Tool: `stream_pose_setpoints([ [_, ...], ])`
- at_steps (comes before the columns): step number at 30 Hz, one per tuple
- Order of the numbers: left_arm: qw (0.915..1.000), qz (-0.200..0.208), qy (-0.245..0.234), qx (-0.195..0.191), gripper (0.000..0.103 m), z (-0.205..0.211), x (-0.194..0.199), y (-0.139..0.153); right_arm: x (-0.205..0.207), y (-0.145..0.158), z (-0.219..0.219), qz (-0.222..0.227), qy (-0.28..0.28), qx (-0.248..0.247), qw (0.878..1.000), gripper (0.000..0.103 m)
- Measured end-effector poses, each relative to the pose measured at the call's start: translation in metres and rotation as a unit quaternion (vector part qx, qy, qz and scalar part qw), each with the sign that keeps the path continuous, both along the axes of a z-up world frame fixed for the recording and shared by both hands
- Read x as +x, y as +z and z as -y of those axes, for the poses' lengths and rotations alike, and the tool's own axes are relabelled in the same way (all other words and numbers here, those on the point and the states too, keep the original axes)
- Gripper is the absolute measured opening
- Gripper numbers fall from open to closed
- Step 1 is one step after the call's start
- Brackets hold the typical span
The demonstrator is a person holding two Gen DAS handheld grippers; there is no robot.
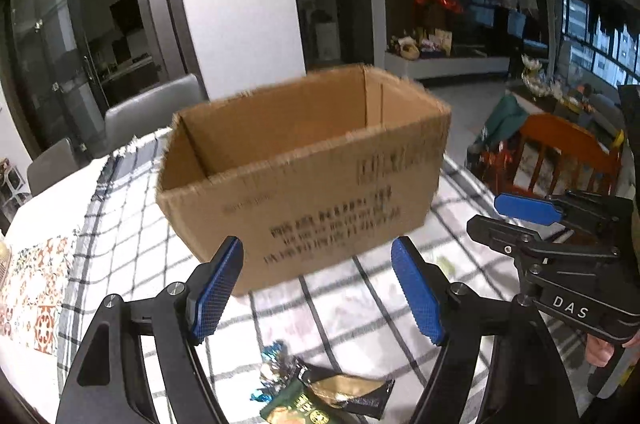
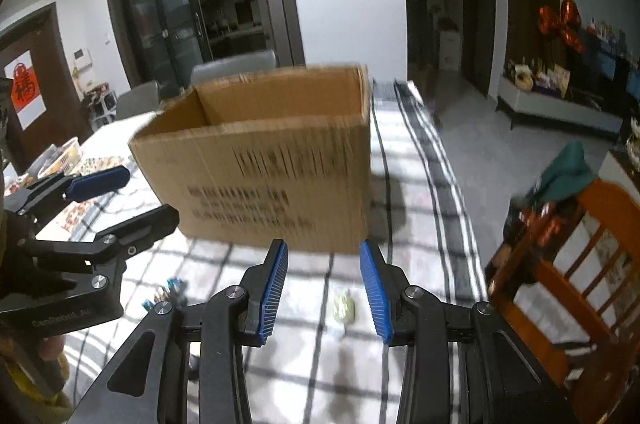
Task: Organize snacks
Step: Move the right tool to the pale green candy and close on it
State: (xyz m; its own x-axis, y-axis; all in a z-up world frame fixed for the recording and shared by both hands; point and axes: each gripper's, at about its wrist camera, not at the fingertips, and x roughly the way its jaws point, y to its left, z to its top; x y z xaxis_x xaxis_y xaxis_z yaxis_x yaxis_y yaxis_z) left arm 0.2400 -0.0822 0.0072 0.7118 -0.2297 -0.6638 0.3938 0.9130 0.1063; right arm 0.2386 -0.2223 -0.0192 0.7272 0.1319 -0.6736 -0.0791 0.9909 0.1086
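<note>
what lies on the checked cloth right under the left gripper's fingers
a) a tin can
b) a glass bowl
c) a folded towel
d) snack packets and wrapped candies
d: in the left wrist view a green snack packet, a gold-and-black packet and blue-wrapped candies lie below the open left gripper.

White letters reading "DAS" stand on the black body of the right gripper [image 1: 524, 220], seen from the left wrist camera. Dark printed lines and a boxed mark run across the front of the cardboard box [image 1: 304, 179], too blurred to read. A red paper sign [image 2: 22, 89] on a brown door bears one Chinese character, illegible here.
</note>
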Motion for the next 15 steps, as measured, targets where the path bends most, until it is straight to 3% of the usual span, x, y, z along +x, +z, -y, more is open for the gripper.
stream_pose_setpoints([
  [15, 0.9970, -0.072, -0.012, 0.028, 0.076, 0.020, 0.015, -0.061, 0.013, -0.057, -0.001, -0.070, 0.005, -0.003, 0.998, 0.038],
])
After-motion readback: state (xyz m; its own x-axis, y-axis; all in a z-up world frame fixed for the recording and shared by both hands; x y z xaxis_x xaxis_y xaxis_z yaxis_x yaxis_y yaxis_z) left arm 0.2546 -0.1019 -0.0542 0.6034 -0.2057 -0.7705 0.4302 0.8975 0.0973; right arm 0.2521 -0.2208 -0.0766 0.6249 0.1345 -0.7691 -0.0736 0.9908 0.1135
